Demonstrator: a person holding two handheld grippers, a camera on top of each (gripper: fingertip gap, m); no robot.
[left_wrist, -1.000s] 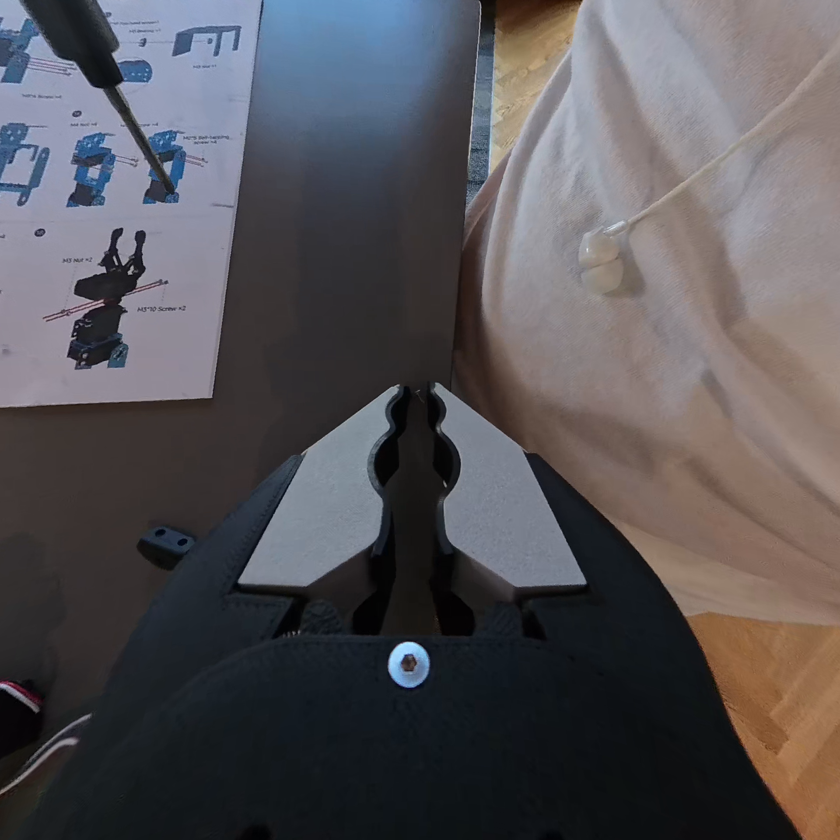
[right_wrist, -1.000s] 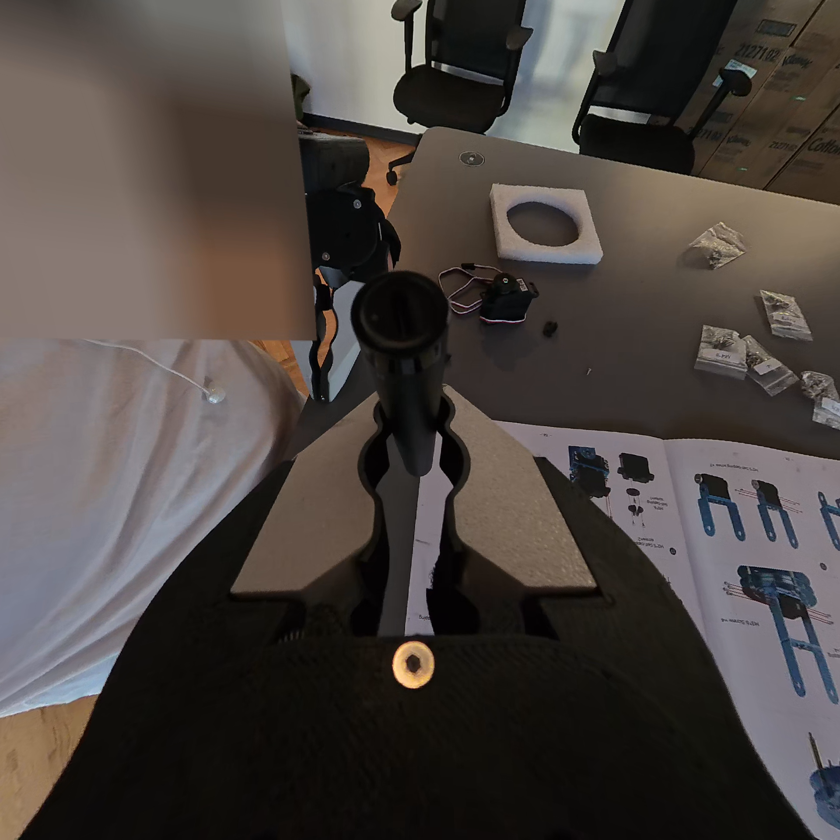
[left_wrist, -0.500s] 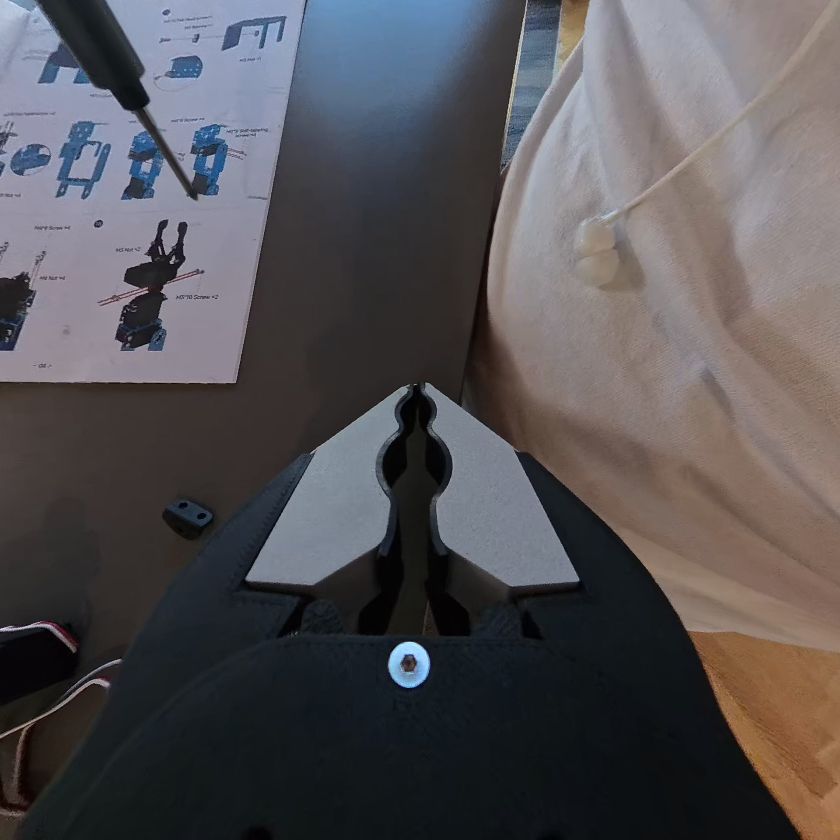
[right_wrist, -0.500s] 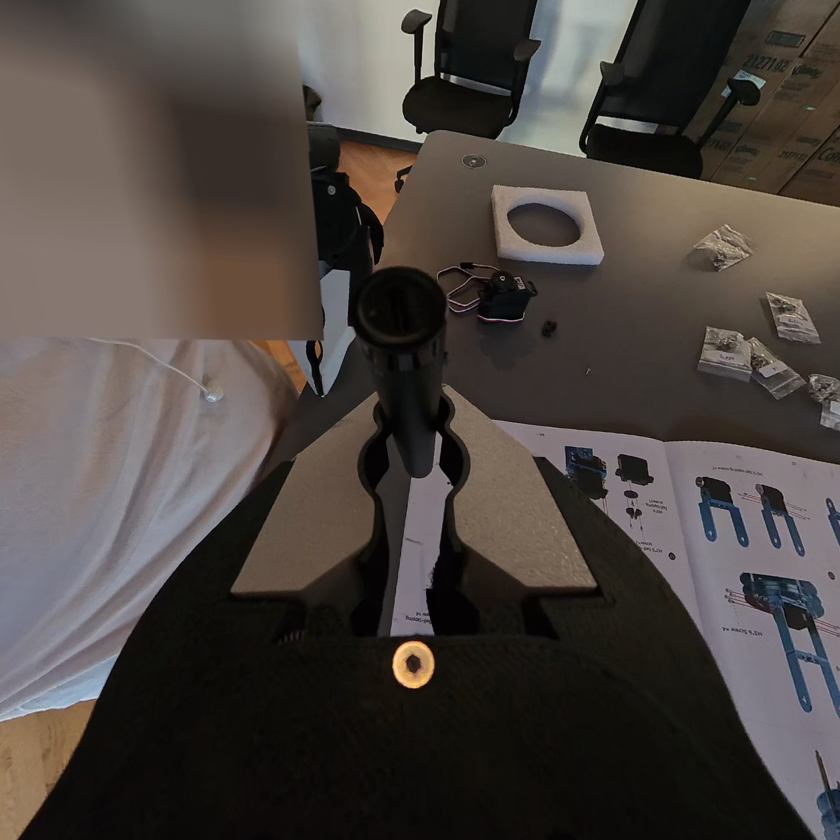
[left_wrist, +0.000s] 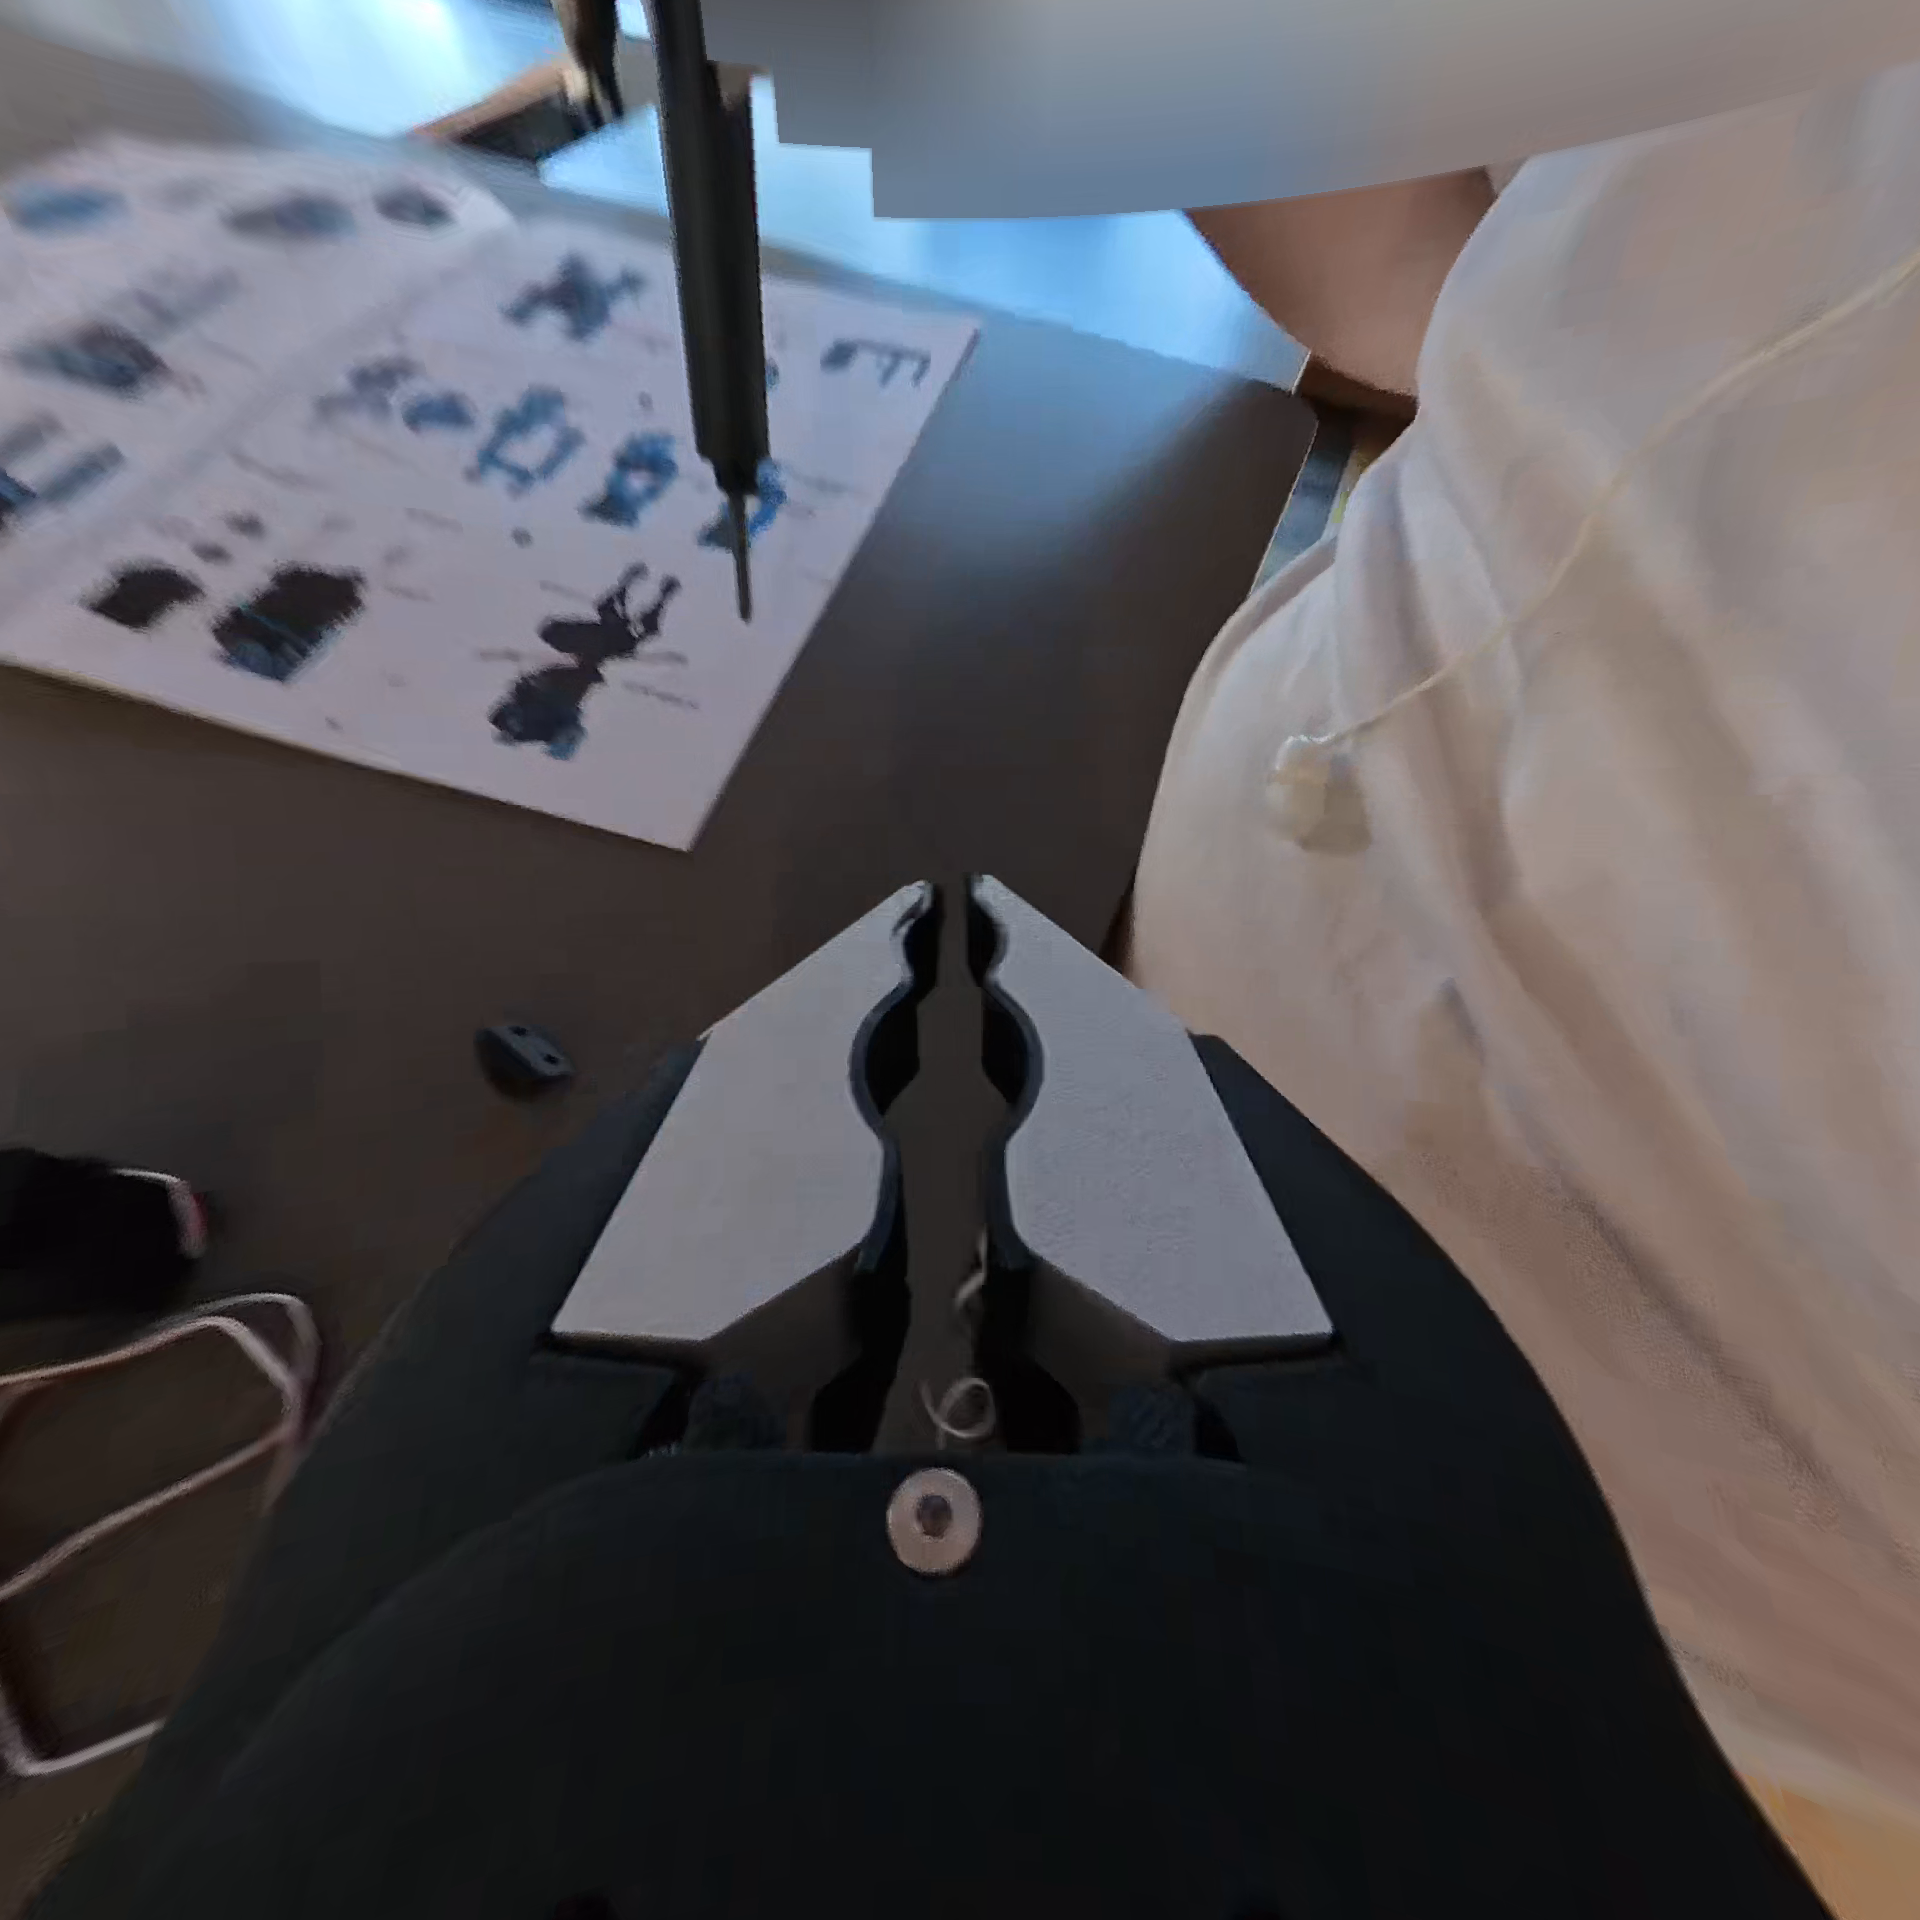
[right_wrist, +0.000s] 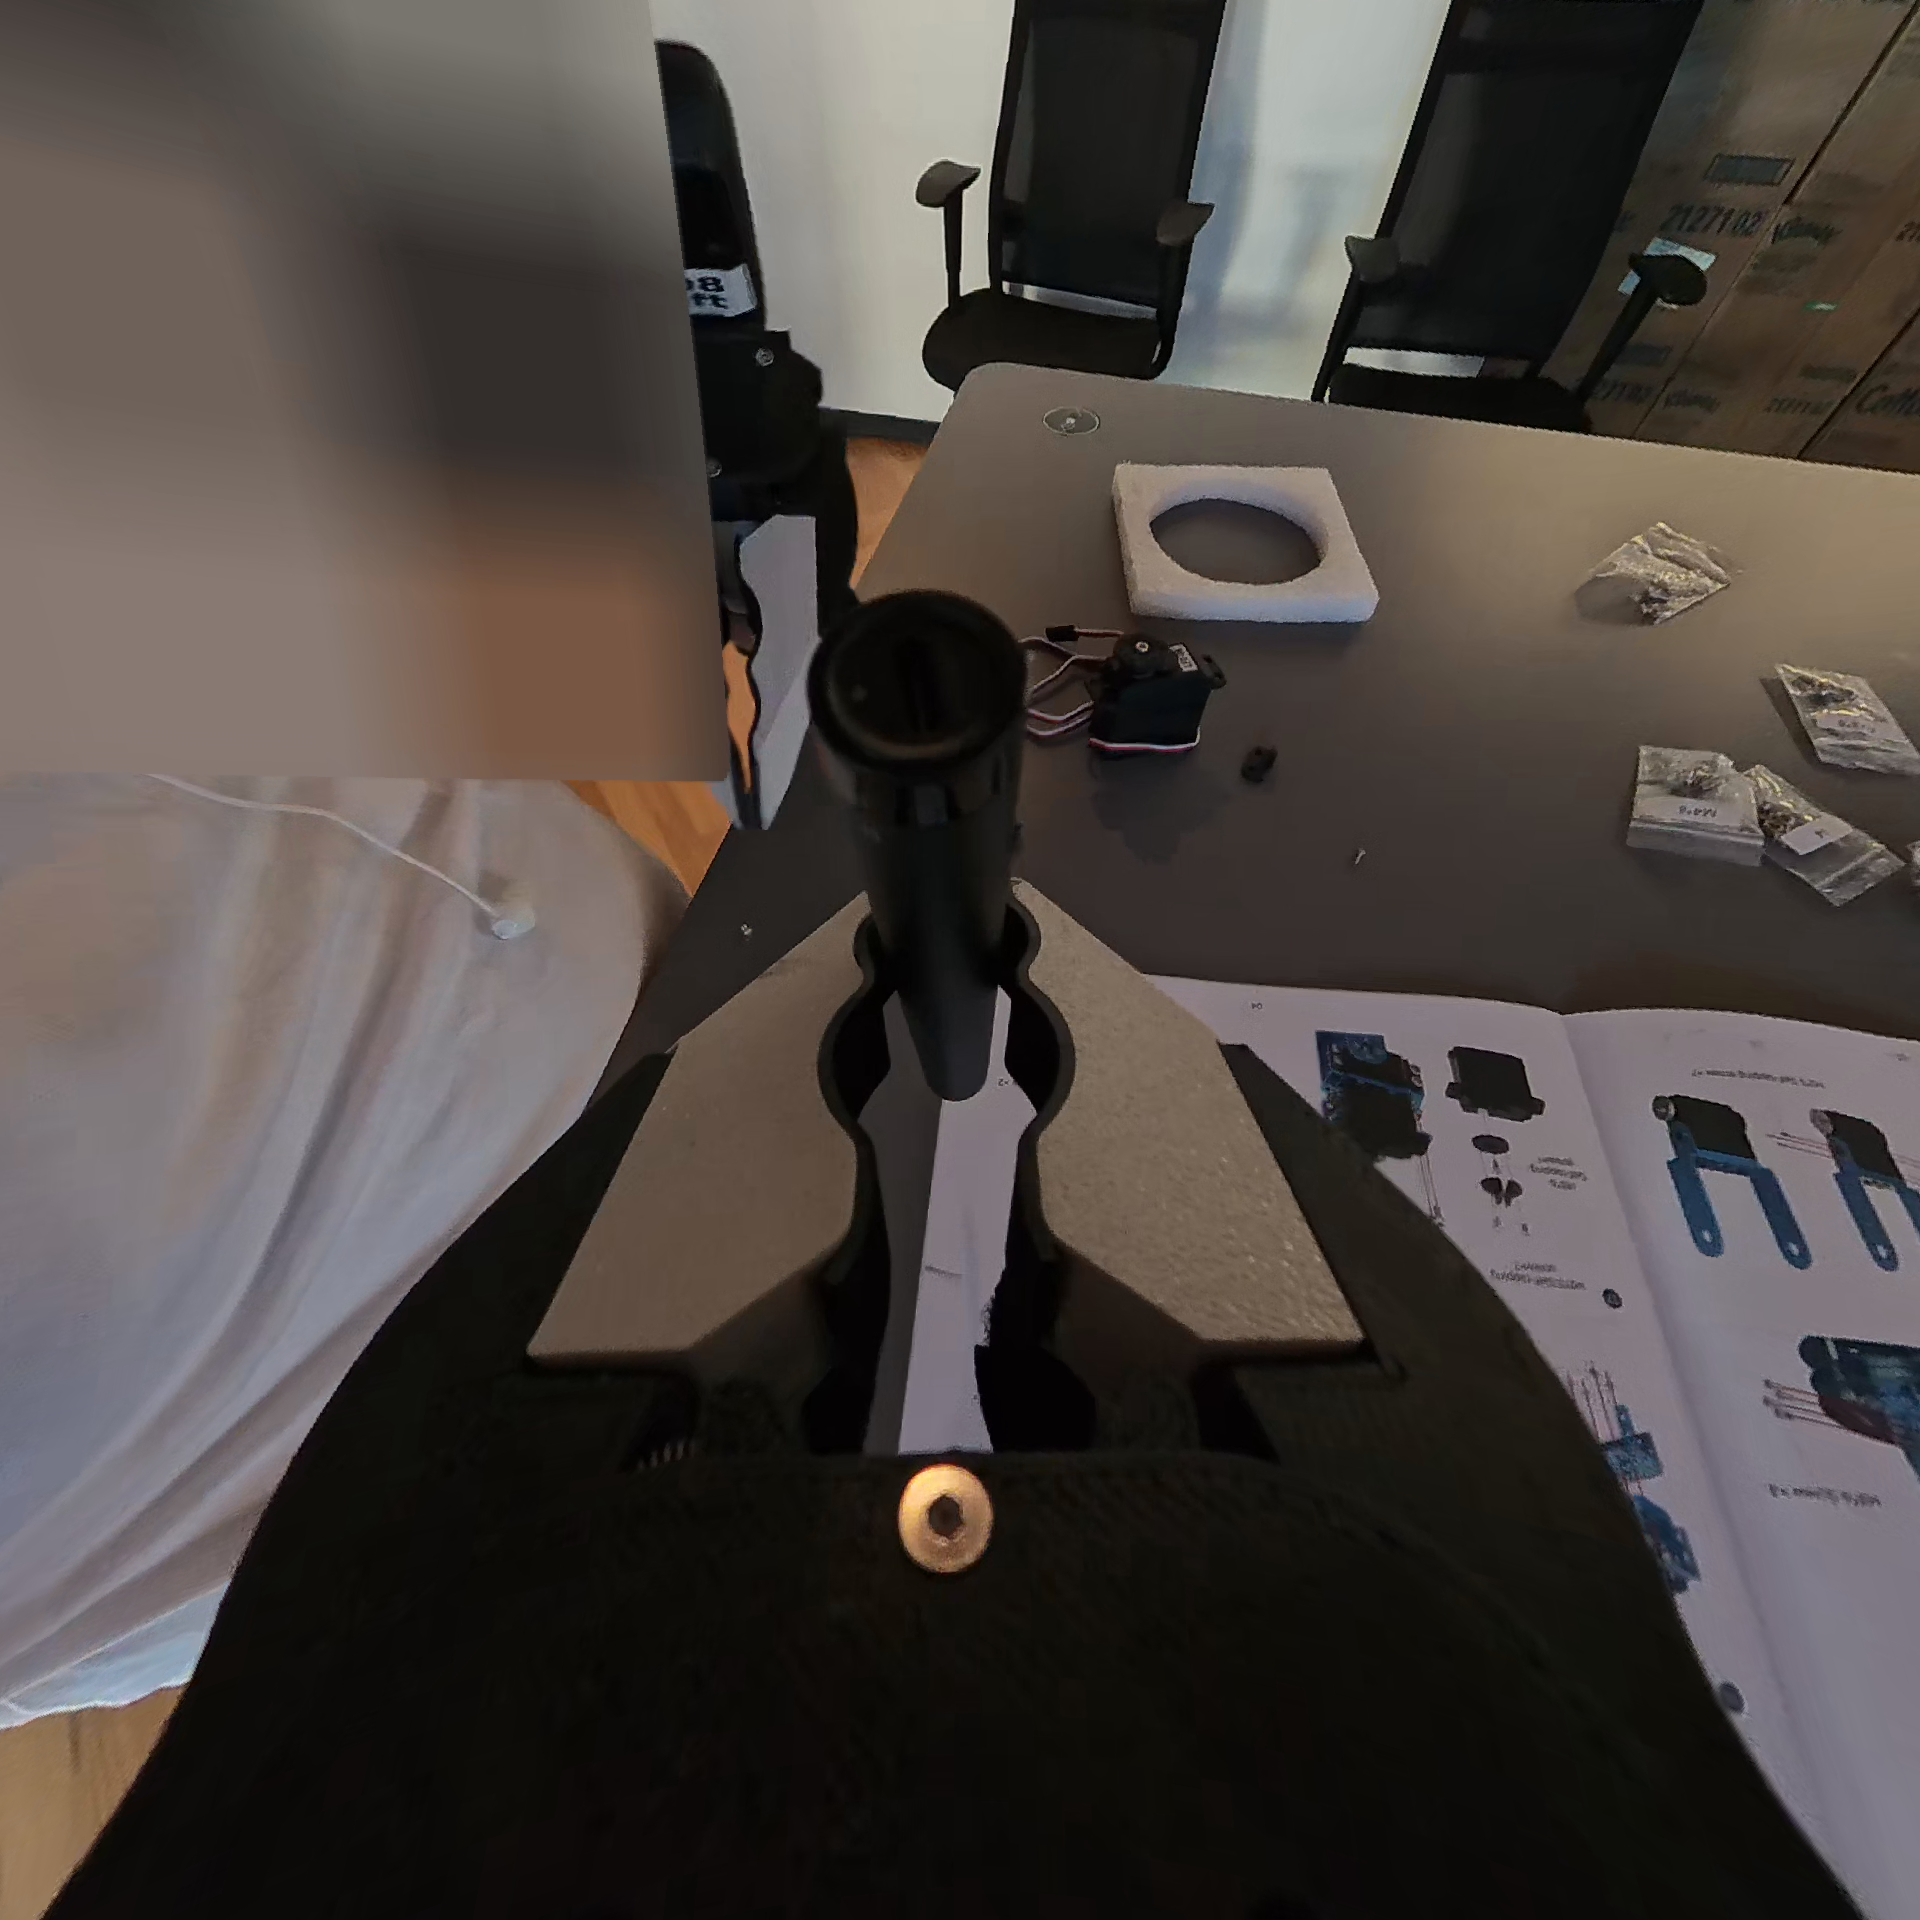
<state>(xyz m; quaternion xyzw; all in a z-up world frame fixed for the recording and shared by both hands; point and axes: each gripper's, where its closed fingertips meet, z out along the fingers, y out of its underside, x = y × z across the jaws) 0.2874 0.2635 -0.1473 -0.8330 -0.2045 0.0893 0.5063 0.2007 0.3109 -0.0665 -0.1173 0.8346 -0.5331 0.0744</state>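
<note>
My right gripper (right_wrist: 945, 914) is shut on a black screwdriver (right_wrist: 914, 748), whose handle end points up at the camera. In the left wrist view the screwdriver (left_wrist: 712, 312) hangs tip down over the open instruction booklet (left_wrist: 364, 468). My left gripper (left_wrist: 951, 894) is shut to a thin slit with nothing visible between the tips. It hovers over the dark table (left_wrist: 935, 675) near its edge, beside a person's white shirt (left_wrist: 1558, 935). A small black part (left_wrist: 525, 1055) lies just left of its fingers.
A black servo (right_wrist: 1148, 707) with looped wires, a small black part (right_wrist: 1259, 762), a white foam square with a round hole (right_wrist: 1242, 545) and several bags of screws (right_wrist: 1704, 805) lie on the table beyond the booklet (right_wrist: 1558, 1195). Office chairs (right_wrist: 1060, 260) stand behind. There is about 12 cm between the tips of the two grippers.
The left wrist view has swung and tilted up with motion blur; the screwdriver now appears upright and nearer the middle. The left jaws show a thin slit again. The right gripper barely moved.
</note>
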